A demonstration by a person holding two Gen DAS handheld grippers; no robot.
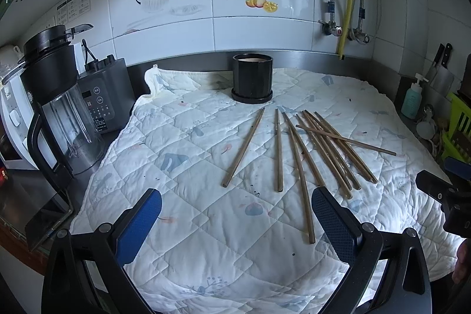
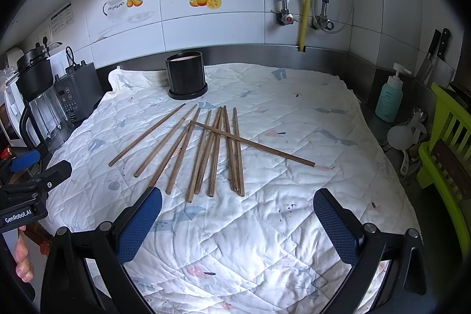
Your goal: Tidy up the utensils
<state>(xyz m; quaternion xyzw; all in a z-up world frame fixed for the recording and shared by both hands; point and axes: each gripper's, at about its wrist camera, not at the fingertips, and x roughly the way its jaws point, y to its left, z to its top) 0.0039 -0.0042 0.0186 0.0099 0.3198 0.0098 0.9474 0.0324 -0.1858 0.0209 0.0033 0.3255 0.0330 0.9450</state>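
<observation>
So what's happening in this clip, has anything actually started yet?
Not yet, by the look of it. A person holds a hand-held gripper in each hand, and both the left hand-held gripper and the right hand-held gripper are open and empty above the quilted cloth. The wooden chopsticks lie loose on the cloth, one crossing the others. The black holder stands upright behind them with no chopsticks sticking out.
</observation>
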